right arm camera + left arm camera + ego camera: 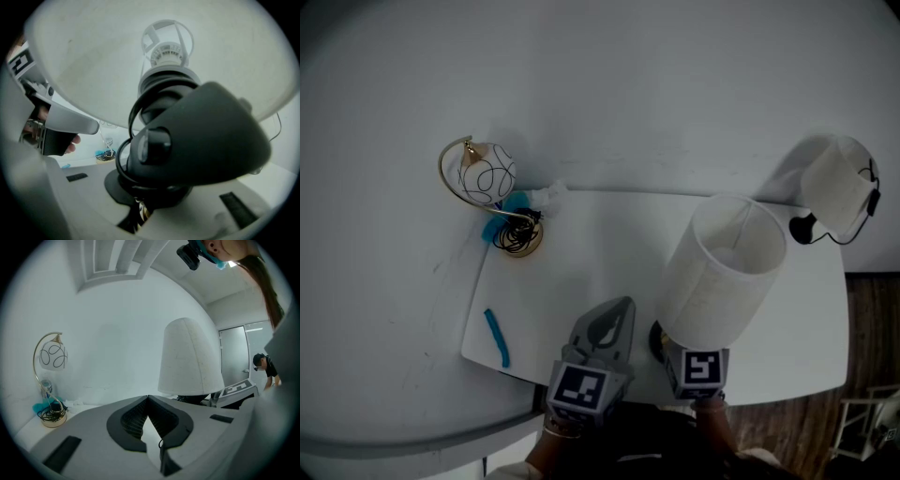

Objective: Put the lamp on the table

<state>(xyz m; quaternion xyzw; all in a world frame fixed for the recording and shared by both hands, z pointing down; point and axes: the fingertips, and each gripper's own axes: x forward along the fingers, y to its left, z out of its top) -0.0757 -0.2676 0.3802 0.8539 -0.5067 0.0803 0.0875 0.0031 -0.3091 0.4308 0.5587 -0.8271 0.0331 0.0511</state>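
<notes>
The lamp has a white drum shade (pixel 722 272) and a black base (pixel 657 339). It stands over the white table (pixel 600 272) near its front edge. My right gripper (pixel 675 349) is shut on that base. In the right gripper view the black base (pixel 201 140) fills the middle and hides the jaws, with the shade (pixel 93 56) spread above it. Whether the base rests on the tabletop I cannot tell. My left gripper (pixel 614 319) is just left of the lamp, over the table's front, with its jaws shut (pixel 147 397) and nothing between them. The shade (pixel 190 357) rises to its right.
A gold arc lamp with a round patterned globe (pixel 486 173) and a coiled black cord (pixel 517 236) stands at the table's back left corner. A blue strip (pixel 497 337) lies at the front left. A second white shade (pixel 839 187) sits at the back right. Wooden floor (pixel 872 309) lies right.
</notes>
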